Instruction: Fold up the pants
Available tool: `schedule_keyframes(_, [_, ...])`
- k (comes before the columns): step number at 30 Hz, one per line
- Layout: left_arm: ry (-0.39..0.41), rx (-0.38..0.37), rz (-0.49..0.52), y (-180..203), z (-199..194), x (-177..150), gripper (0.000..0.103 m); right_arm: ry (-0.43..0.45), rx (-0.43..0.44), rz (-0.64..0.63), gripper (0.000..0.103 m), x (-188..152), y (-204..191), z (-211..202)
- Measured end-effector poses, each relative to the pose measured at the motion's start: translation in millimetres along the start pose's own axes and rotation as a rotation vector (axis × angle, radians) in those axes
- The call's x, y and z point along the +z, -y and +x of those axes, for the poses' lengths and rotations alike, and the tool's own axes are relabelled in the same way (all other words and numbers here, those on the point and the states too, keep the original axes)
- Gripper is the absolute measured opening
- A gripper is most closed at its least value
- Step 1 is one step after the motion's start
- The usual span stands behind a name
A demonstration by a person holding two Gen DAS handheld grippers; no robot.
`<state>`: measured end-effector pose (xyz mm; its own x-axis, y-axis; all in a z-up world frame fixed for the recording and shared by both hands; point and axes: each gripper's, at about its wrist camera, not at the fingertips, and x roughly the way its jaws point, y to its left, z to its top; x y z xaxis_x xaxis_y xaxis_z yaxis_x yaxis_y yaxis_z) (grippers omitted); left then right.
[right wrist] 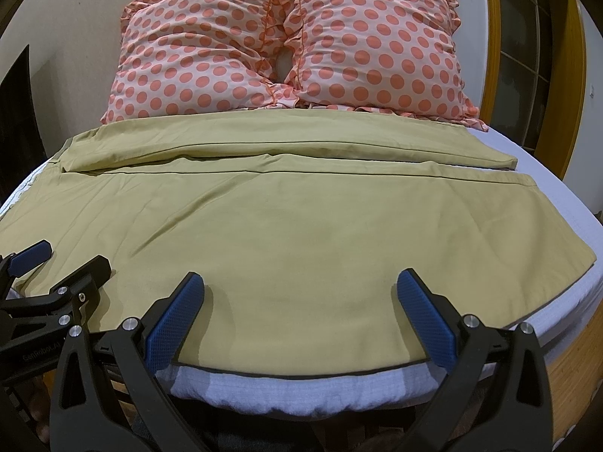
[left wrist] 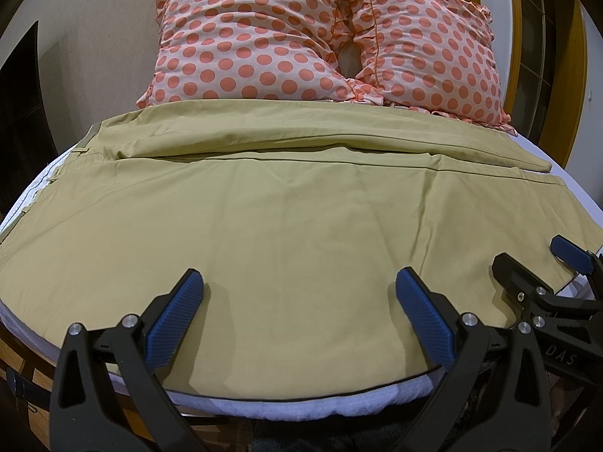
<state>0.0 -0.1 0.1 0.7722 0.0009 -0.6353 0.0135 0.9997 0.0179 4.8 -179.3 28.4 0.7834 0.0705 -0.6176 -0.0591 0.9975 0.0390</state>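
Note:
Khaki pants (left wrist: 286, 218) lie spread flat across the bed, waist at the left, leg ends at the right, one leg nearer and one behind it; they also fill the right wrist view (right wrist: 286, 226). My left gripper (left wrist: 299, 286) is open, its blue pads just above the near edge of the near leg, holding nothing. My right gripper (right wrist: 301, 288) is open the same way, over the near edge further right. Each gripper shows in the other's view: the right gripper (left wrist: 527, 260) at the right, the left gripper (right wrist: 66, 260) at the left.
Two pink pillows with orange dots (left wrist: 324, 37) (right wrist: 286, 45) lean at the head of the bed behind the pants. The white mattress edge (left wrist: 301, 406) (right wrist: 301, 384) runs just below the grippers. A wooden door frame (right wrist: 490, 37) stands at the right.

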Motion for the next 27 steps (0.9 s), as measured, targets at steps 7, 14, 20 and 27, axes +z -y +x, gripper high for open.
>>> schedule_keyframes(7, [0.0,0.0,0.0,0.0,0.0,0.0,0.101,0.001,0.001,0.0,0.102,1.1,0.3,0.7])
schedule_keyframes(14, [0.0,-0.001,0.002,0.0,-0.1,0.0,0.101,-0.009,0.009,-0.01,0.102,-5.8,1.1,1.4])
schedule_keyframes(20, [-0.022,-0.016,-0.017,-13.1,0.8,13.0,0.101,0.003,-0.032,0.075,0.102,51.2,45.7,-5.3])
schedule_keyframes(27, [0.1,0.002,-0.016,-24.7,-13.8,52.5,0.101,-0.086,-0.232,0.255,0.088,173.1,125.9,85.2])
